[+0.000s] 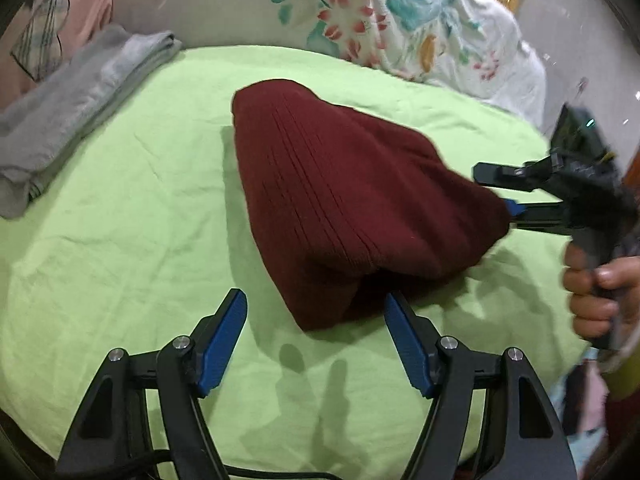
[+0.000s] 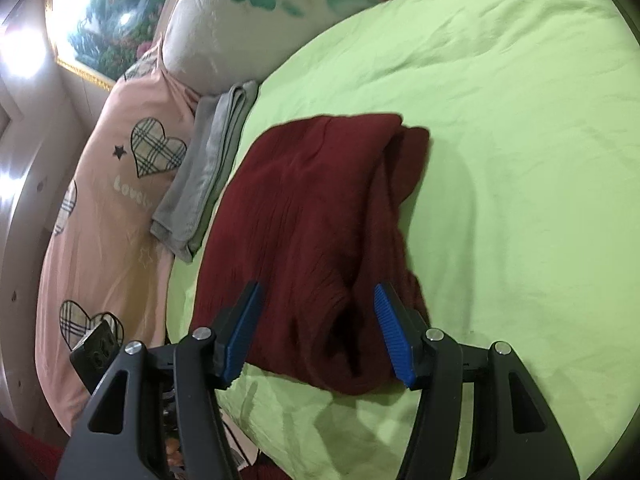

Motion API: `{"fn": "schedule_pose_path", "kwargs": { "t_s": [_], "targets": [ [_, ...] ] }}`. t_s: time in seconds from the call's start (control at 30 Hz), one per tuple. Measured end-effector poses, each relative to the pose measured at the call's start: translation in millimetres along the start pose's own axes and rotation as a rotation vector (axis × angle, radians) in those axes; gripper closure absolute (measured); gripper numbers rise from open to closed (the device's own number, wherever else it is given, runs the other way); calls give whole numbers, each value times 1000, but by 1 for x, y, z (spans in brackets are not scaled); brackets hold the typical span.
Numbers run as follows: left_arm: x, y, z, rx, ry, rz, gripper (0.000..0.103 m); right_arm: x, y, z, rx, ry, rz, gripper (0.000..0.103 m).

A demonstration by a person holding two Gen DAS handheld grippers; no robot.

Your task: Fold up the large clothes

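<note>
left gripper [image 1: 316,312] jaws apart, empty; folded dark-red ribbed knit sweater [image 1: 340,200] lies just ahead on wrinkled lime-green bedsheet [image 1: 120,200]. right gripper [image 2: 316,312] jaws apart, straddling the sweater's edge, unclamped.

We see maroon ribbed sweater [image 1: 344,200], folded into bulky bundle, lying mid-bed on green sheet [image 1: 140,208], near edge puffed up.

The left wrist view looks down, close, at the folded maroon sweater [image 1: 340,200] from its near edge on the green sheet [image 1: 140,220]. The right wrist view faces the maroon sweater [image 2: 312,220] from its adjacent side. Both views share the folded grey garment [image 1: 72,108] beyond it.
</note>
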State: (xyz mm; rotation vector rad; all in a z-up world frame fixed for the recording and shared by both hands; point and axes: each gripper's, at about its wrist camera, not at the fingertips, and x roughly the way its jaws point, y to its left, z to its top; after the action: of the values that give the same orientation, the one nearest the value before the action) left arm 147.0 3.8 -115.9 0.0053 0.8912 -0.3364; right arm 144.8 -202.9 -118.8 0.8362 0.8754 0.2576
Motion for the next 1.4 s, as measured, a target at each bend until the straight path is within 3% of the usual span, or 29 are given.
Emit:
{"fn": "schedule_pose_path", "kwargs": {
  "t_s": [0.1, 0.13, 0.17, 0.2, 0.23, 0.3, 0.4, 0.5, 0.7, 0.9, 1.0, 1.03, 1.13, 1.2, 1.33, 1.4],
  "targets": [
    [7, -3, 7, -13, -24, 73, 34, 12, 1, 4, 9, 16, -10, 45],
    [10, -3, 9, -24, -24, 99, 36, 13, 1, 4, 7, 16, -17, 50],
    [13, -2, 10, -33, -20, 129, 50, 17, 2, 5, 1, 13, -40, 79],
    [13, -3, 12, -32, -23, 163, 60, 18, 3, 7, 2, 12, -44, 92],
    [13, -6, 12, -17, -29, 182, 77, 14, 4, 7, 3, -3, -29, 92],
    [12, -16, 8, 47, -46, 277, 79, -4, 12, 8, -42, -80, -3, 92],
    [22, -22, -4, 106, -25, 319, 83, 1, 9, 4, -106, -42, -115, 92],
    [30, -17, -10, 86, 9, 277, 84, 27, -9, -8, -131, 46, -233, 92],
    [-7, 2, -7, 109, 10, 96, 80, 6, -18, -6, -25, 0, -136, 85],
    [-61, 23, 22, 105, -93, -27, 81, -33, 2, 6, -13, -128, -94, 85],
    [-53, 20, 46, 83, -132, -199, 81, -23, 19, 20, -4, -157, -48, 85],
    [-44, 18, 50, 80, -133, -225, 79, -13, 25, 25, -11, -151, -58, 85],
    [-2, 15, 50, 66, -42, -258, 83, 18, 28, 37, -17, -108, -67, 85],
    [30, 15, 39, 77, 42, -232, 84, 37, 28, 41, -21, -78, -69, 85],
    [42, 23, 30, 46, 43, -238, 82, 68, 2, 47, 3, -25, -186, 90],
    [44, 23, 29, 22, 45, -246, 83, 77, -19, 50, 49, -42, -161, 103]
  ]
}}
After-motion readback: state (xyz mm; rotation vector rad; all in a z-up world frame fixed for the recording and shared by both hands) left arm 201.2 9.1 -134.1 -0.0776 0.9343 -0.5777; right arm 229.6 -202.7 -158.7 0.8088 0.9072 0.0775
